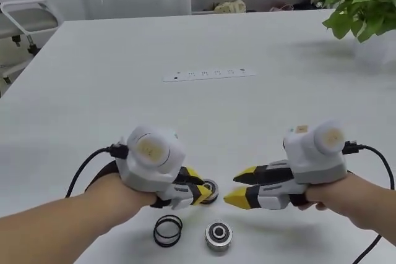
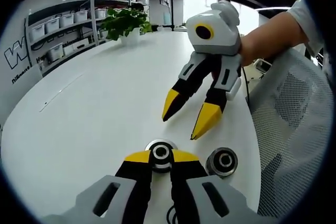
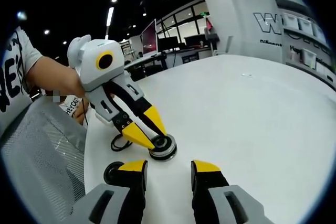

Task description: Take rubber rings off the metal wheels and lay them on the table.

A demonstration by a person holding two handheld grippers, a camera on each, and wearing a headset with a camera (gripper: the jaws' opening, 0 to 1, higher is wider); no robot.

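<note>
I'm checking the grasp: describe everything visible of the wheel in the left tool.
The wheel is a small round metal disc: silvery rim, dark band, bright hub. It lies flat, apparently on the white table, pinched between the left tool's yellow tips. The open right tool points at it, apart.

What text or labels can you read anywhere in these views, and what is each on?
"W": big letter on the wall, left gripper view; the rest is cut off.
"WE": big letters on the wall, right gripper view; the rest is unclear.
Small print under both: too blurred to read.
Shirt print: cut off, unreadable.
Power strip: marks too small.
</note>
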